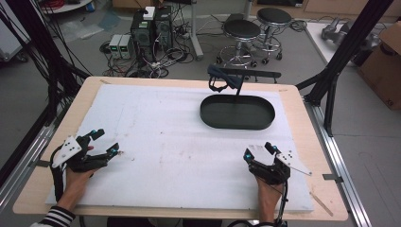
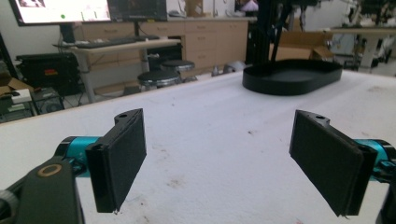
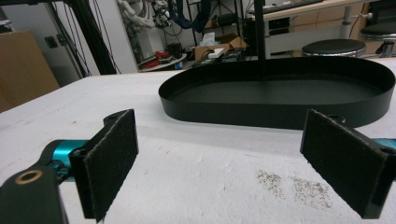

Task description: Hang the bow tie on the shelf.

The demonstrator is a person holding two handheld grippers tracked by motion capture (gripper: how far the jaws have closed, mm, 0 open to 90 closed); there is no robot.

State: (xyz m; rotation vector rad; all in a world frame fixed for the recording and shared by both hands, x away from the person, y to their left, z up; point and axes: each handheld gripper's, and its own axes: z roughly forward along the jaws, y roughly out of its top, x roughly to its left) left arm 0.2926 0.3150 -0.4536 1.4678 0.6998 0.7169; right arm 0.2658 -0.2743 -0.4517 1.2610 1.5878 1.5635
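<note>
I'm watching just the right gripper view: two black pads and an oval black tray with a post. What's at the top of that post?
Observer: The post carries a crossbar, and a dark strap-like thing hangs from its left end.
Operator: Where's the other gripper?
Observer: The left gripper is at the left side of the table, jaws open, holding nothing.
Operator: Who's holding them?
Observer: A person. The left arm wears a striped sleeve.
</note>
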